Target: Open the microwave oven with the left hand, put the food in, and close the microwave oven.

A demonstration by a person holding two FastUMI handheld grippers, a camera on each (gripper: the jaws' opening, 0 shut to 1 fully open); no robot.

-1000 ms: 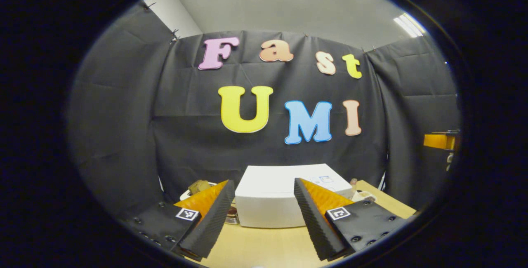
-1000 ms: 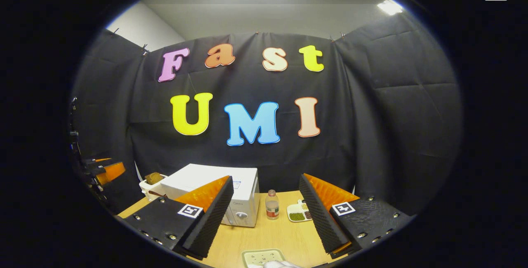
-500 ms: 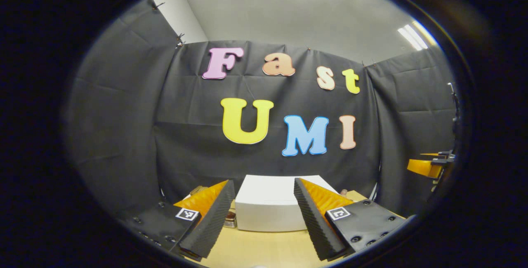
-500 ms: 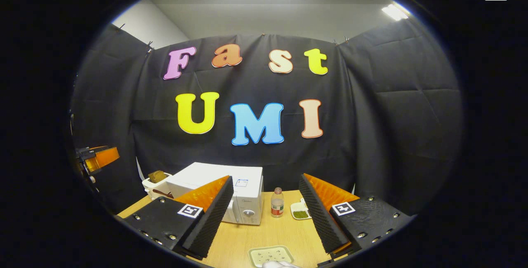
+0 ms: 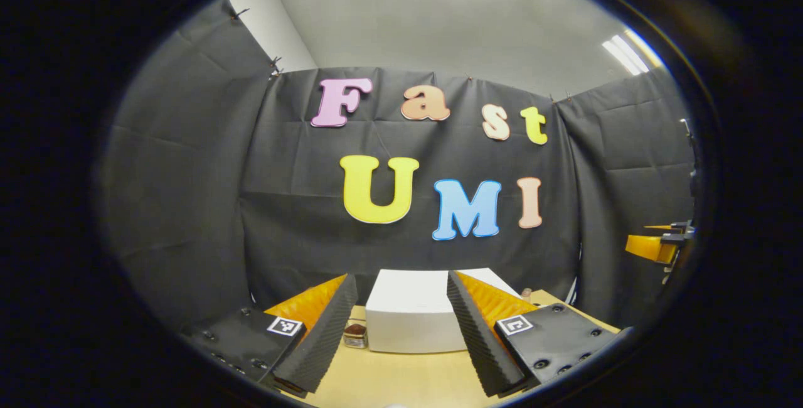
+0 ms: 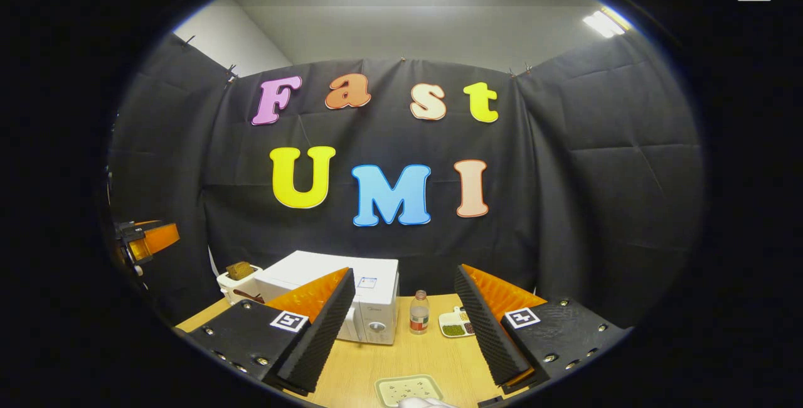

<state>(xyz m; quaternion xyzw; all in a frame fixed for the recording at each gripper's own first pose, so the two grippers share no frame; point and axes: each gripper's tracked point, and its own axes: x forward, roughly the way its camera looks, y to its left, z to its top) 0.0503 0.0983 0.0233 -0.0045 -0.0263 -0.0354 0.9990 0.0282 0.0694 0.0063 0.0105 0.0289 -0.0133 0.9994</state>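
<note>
Two hand-held grippers, microwave (image 5: 411, 311) ahead, w/ gap

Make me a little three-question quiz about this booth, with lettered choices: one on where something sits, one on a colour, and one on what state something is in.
1. In the right gripper view, where does the small bottle stand?
A. On top of the microwave
B. On the table just right of the microwave
C. On the small tray at the table's near edge

2. What colour is the microwave?
A. White
B. Black
C. Red

3. How do the fingers of the left gripper stand?
A. Pressed on the bottle
B. Closed together
C. Spread apart, holding nothing

Answers: 1 B, the bottle rests on the wooden table beside the microwave's control side. 2 A, its top and front are white. 3 C, in the left gripper view a wide gap lies between the fingers with nothing in it.
</note>
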